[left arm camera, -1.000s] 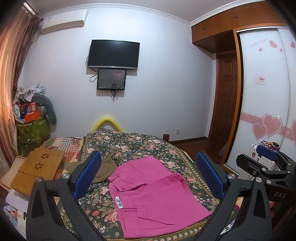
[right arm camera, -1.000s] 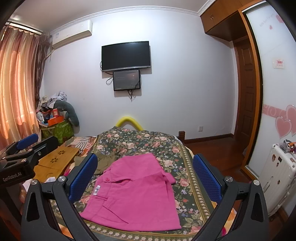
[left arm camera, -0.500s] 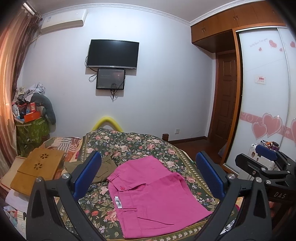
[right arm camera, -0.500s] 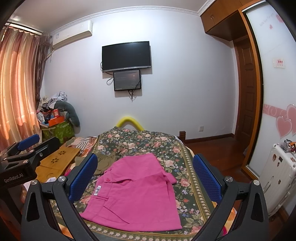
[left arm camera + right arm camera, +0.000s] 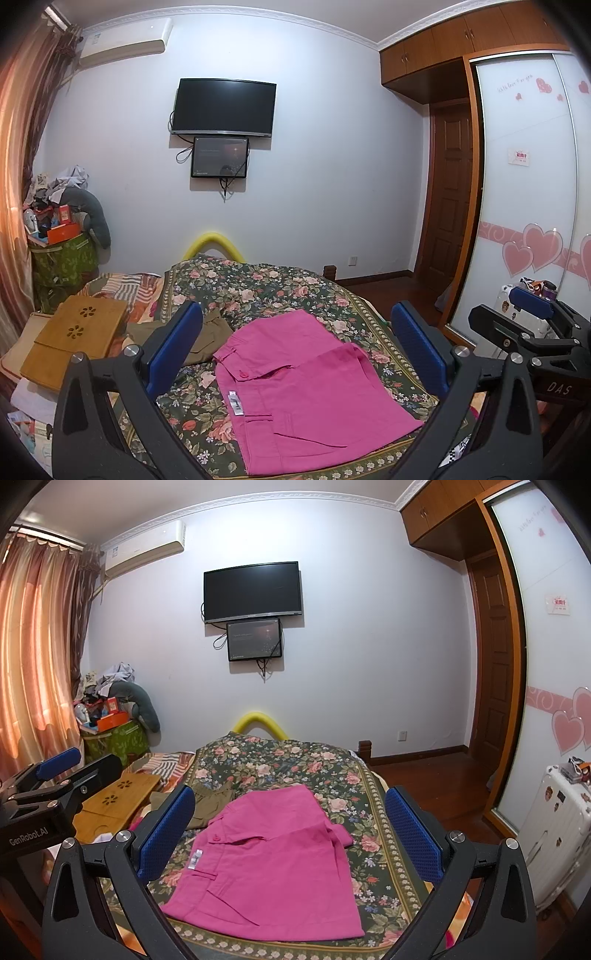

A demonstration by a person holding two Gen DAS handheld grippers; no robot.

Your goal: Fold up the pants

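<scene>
1. The left tool [image 5: 297, 347] is held above the near end of the bed, its blue pads spread wide apart and gripping nothing; the right tool [image 5: 288, 825] is likewise wide open and empty, and the two sit side by side, each showing at the edge of the other's view
2. The pink pants [image 5: 306, 391] lie folded and flat on the floral bedspread [image 5: 266, 291], below and ahead of both tools, framed between the open pads but not touched by either
3. The pants' near hem reaches almost to the bedspread's bordered near edge; the waistband with its button and a white tag faces the left side
4. Just beyond the pants' left far corner lies an olive-brown garment [image 5: 207, 338], partly hidden behind the left pad in both views
5. Further left, off the bedspread, a wooden lap tray [image 5: 74, 343] rests on striped bedding
6. The far half of the bedspread is bare up to a yellow padded arch [image 5: 212, 242] at its end
7. To the right stands a white suitcase [image 5: 554, 830] before the sliding wardrobe; a television [image 5: 225, 107] hangs on the far wall
</scene>
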